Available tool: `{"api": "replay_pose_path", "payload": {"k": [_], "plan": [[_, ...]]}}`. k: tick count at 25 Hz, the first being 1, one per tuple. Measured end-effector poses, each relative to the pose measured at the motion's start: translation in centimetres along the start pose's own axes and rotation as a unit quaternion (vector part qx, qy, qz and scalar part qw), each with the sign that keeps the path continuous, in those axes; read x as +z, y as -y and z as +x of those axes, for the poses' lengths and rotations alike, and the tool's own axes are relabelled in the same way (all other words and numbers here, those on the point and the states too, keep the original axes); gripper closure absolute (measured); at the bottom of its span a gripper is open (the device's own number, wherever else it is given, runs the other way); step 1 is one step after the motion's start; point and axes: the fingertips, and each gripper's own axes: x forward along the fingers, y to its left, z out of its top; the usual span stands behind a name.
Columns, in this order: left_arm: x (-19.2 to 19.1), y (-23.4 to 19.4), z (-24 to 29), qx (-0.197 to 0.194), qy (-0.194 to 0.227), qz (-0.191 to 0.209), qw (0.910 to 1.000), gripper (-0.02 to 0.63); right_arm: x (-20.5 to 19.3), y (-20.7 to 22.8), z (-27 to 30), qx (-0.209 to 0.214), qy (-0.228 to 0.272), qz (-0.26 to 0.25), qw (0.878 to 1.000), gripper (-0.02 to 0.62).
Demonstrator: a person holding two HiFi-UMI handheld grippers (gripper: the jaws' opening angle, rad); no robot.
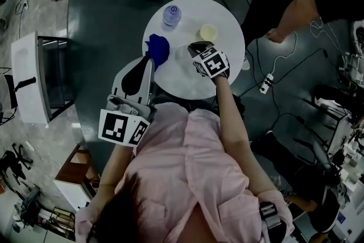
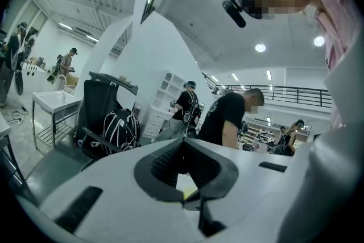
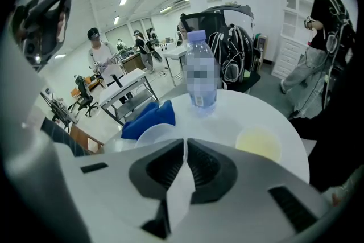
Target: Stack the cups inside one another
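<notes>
Yellow cup spotted ahead and to the right of the right gripper
The right gripper is seen clamped on the thin wall of the white cup, its rim showing just left of the jaws. The yellow cup stands mouth-up on the table, so a short carry rightward is judged needed, while the left gripper is held closed farther back

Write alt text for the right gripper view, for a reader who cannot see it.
The right gripper's jaws are shut on the thin wall of a white cup at a round white table. Beyond on the table are a blue cloth, an upright water bottle and a yellow cup; people and desks fill the room behind.
</notes>
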Motion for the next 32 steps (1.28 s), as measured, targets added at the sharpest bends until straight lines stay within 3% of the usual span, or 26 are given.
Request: {"api": "replay_pose_path", "payload": {"k": [13, 32], "plan": [[-0.2, 0.3, 0.1, 0.001, -0.001, -0.002, 1.0000, 0.592, -0.8, 0.6, 1.3, -0.015, 0.003, -0.030, 0.999, 0.554], [0.1, 0.9, -0.3, 0.001, 0.000, 0.001, 1.0000, 0.591, -0.4, 0.1, 0.6, -0.015, 0.021, -0.019, 0.999, 0.552]]}}
